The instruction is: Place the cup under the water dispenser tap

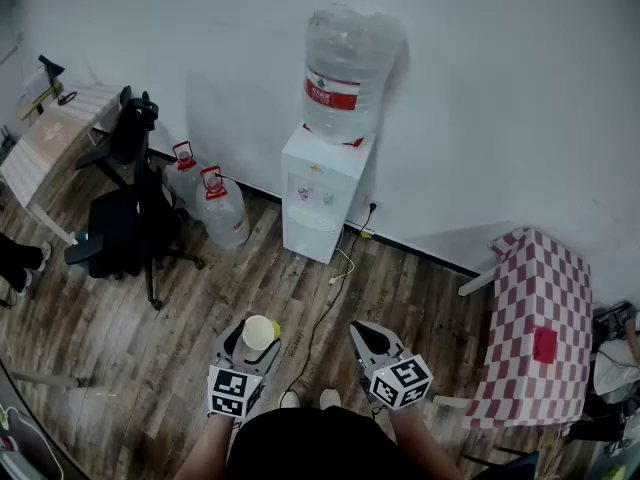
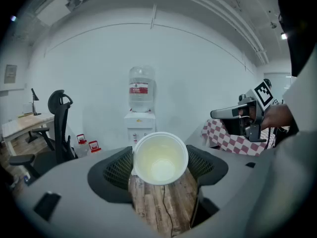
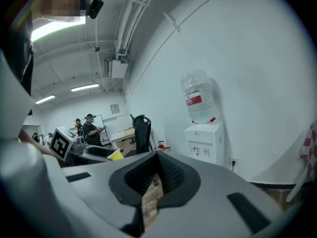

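A yellow paper cup [image 1: 260,331], white inside, sits upright between the jaws of my left gripper [image 1: 256,340], which is shut on its sides. In the left gripper view the cup's mouth [image 2: 159,157] faces the camera, pinched between the two black pads. The white water dispenser [image 1: 322,193] with its big bottle on top stands against the far wall, well ahead of both grippers across the wood floor; it also shows in the left gripper view [image 2: 139,125]. My right gripper [image 1: 368,336] is held level beside the left, jaws together and empty [image 3: 154,175].
A black office chair [image 1: 125,208] and two spare water jugs [image 1: 215,203] stand left of the dispenser. A red-checked table [image 1: 540,328] is at the right, a desk [image 1: 50,138] at far left. A cable [image 1: 325,308] runs over the floor toward me.
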A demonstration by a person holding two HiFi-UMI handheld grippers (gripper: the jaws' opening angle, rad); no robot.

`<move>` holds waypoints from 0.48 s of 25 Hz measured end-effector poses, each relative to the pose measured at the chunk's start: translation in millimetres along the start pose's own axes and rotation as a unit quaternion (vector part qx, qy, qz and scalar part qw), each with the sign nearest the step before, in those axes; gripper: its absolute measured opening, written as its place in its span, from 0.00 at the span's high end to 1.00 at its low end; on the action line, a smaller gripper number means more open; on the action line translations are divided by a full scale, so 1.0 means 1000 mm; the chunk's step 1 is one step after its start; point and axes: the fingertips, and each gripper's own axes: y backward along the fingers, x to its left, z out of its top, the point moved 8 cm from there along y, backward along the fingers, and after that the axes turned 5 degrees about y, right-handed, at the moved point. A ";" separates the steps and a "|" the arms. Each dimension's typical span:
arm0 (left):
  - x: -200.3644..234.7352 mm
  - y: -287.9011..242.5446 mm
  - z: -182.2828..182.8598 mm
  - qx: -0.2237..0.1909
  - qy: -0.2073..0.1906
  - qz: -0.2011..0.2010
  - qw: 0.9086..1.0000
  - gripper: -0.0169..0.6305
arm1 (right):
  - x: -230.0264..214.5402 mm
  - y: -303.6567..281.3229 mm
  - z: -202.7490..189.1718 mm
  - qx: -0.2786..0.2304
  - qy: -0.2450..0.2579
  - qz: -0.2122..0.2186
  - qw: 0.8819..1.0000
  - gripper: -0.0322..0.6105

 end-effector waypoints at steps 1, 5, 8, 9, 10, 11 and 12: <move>-0.004 0.000 0.000 0.000 -0.001 0.000 1.000 0.43 | 0.000 0.004 0.000 0.003 0.005 0.002 1.000 0.92; -0.018 0.001 0.001 0.000 -0.004 0.007 1.000 0.43 | -0.006 0.020 -0.002 0.007 0.016 0.002 1.000 0.92; -0.027 0.001 0.003 -0.003 -0.001 0.011 1.000 0.43 | -0.012 0.032 -0.004 0.002 0.014 -0.004 1.000 0.92; -0.029 0.000 0.004 -0.004 0.000 0.012 1.000 0.43 | -0.014 0.035 -0.004 0.002 0.015 -0.005 1.000 0.92; -0.031 0.000 0.006 -0.005 0.000 0.013 1.000 0.43 | -0.015 0.038 -0.004 0.001 0.017 -0.006 1.000 0.92; -0.032 -0.001 0.007 -0.006 -0.001 0.013 1.000 0.43 | -0.016 0.040 -0.003 0.000 0.018 -0.007 1.000 0.92; -0.034 -0.002 0.009 -0.007 -0.002 0.014 1.000 0.43 | -0.018 0.042 -0.004 -0.001 0.019 -0.007 1.000 0.92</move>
